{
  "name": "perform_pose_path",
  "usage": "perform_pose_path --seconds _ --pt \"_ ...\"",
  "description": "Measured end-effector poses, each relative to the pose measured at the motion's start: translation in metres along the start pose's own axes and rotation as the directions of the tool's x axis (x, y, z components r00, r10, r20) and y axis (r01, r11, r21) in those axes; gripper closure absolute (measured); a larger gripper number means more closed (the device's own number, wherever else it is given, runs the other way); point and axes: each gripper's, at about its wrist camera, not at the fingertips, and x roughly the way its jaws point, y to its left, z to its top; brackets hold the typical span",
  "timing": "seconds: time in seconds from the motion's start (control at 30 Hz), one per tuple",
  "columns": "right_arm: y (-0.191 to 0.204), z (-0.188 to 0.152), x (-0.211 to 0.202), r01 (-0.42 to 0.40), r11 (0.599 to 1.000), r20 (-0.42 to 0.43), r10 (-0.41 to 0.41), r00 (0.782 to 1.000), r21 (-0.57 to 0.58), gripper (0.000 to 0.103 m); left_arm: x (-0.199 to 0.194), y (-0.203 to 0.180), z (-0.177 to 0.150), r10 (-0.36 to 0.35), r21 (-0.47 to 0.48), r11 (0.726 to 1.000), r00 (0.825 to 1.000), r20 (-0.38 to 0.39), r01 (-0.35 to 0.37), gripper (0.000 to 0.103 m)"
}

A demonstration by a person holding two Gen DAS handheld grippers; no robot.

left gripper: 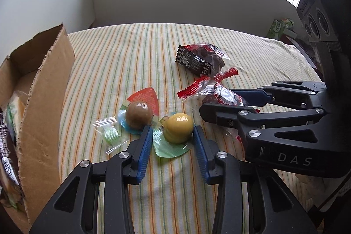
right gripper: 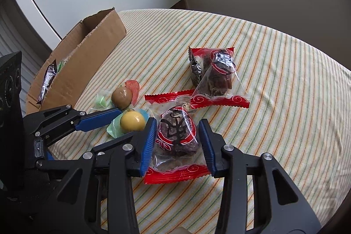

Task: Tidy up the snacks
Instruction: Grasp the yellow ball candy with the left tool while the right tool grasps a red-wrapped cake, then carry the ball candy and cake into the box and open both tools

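My left gripper [left gripper: 172, 132] is open with its blue pads on either side of a yellow ball-shaped jelly cup [left gripper: 178, 127] on the striped tablecloth; it also shows in the right wrist view [right gripper: 132, 121]. A brown jelly cup [left gripper: 138, 115] lies just behind it. My right gripper [right gripper: 178, 132] is open around a red-edged clear packet of dark cake [right gripper: 176, 135], pads close to its sides. A second red packet [right gripper: 216, 78] and a dark wrapped snack [left gripper: 193, 61] lie farther back. A small green candy [left gripper: 109, 134] lies to the left.
An open cardboard box [left gripper: 47, 89] with several snacks inside stands at the table's left edge; it also shows in the right wrist view [right gripper: 87, 63]. A white wall lies behind the table. Dark equipment [left gripper: 322, 21] stands at the far right.
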Motion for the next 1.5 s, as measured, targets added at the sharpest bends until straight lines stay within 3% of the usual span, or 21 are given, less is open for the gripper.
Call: perform_pose_path --seconds 0.4,0.8,1.13,1.5 --pt "-0.004 -0.005 -0.007 0.017 1.000 0.012 -0.017 1.000 0.013 0.063 0.007 -0.013 0.003 0.033 0.039 0.999 0.999 0.027 -0.034 0.071" --pt "0.009 -0.024 -0.027 0.058 0.998 0.035 -0.059 0.998 0.024 0.065 -0.024 -0.003 -0.015 0.003 0.015 1.000 0.998 0.056 -0.003 0.074" --pt "0.036 -0.023 -0.063 0.082 0.997 0.104 -0.081 0.991 -0.002 0.065 -0.065 0.011 -0.021 -0.002 -0.014 1.000 0.992 0.129 0.004 0.074" --pt "0.091 -0.004 -0.093 0.064 0.994 0.185 -0.047 0.982 -0.085 0.065 -0.111 0.037 -0.021 0.058 -0.041 0.998 0.973 0.222 -0.050 0.074"
